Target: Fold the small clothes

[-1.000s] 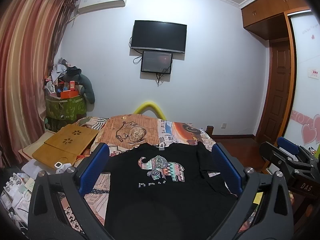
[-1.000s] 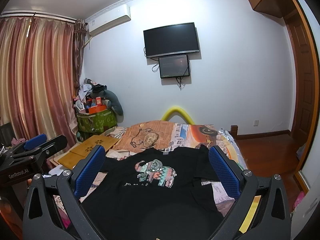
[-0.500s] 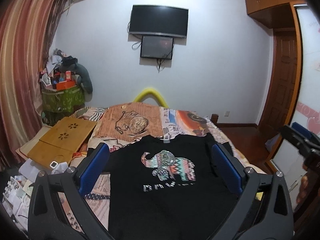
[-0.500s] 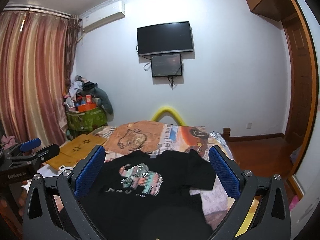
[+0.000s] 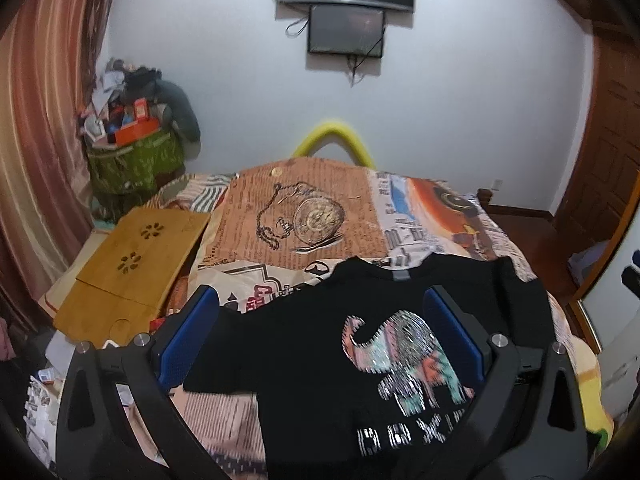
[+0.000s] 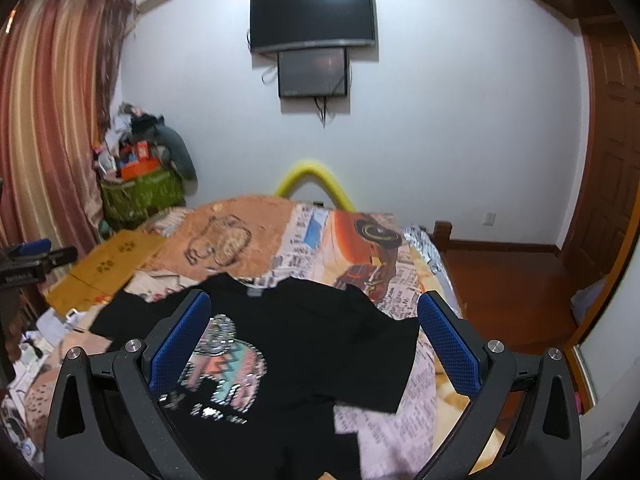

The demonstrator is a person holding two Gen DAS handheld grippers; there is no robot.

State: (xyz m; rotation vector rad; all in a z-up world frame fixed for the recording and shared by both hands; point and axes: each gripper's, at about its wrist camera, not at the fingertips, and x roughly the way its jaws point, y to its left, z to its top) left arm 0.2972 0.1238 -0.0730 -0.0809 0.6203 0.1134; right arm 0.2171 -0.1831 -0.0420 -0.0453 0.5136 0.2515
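Both grippers are held wide open and grip nothing: the left gripper [image 5: 320,336] and right gripper [image 6: 314,332] are now tilted lower over the bed than half a second ago. The black elephant T-shirt [image 5: 328,344] [image 6: 304,332] is spread flat on the patterned bedspread [image 5: 296,204], seen closer. Beyond, a wall-mounted television [image 6: 313,16] is cropped higher.
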